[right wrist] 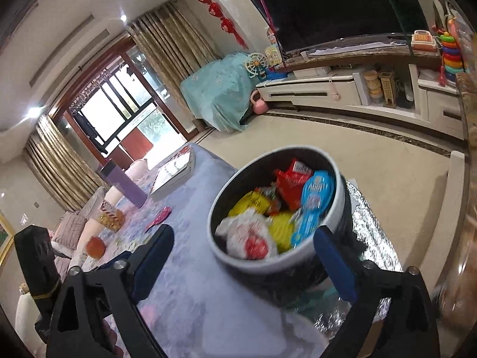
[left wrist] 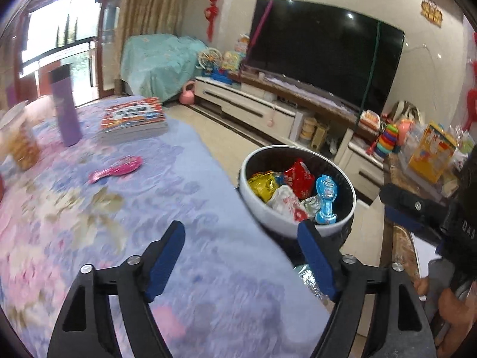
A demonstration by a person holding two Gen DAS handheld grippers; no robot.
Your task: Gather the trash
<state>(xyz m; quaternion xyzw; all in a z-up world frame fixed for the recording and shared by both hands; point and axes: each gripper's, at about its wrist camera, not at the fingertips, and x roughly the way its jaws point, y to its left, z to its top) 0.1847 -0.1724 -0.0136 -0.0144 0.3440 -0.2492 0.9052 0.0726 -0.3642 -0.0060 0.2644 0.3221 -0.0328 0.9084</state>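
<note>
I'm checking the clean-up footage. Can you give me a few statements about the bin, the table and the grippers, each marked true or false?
1. The trash bin holds several wrappers. True.
2. The left gripper is clamped on a wrapper. False: its jaws stand open with nothing between them.
3. A pink hairbrush lies on the tablecloth. True.
4. The purple bottle lies on its side. False: it stands upright.
5. The right gripper is open. True.

You're in a home living room: a big television (left wrist: 325, 50) on a low cabinet (left wrist: 253, 110), children's toys (left wrist: 387, 137), curtains (right wrist: 176, 44), red wall ornaments (left wrist: 214, 3), and a floral-clothed tabletop (left wrist: 119, 208).
</note>
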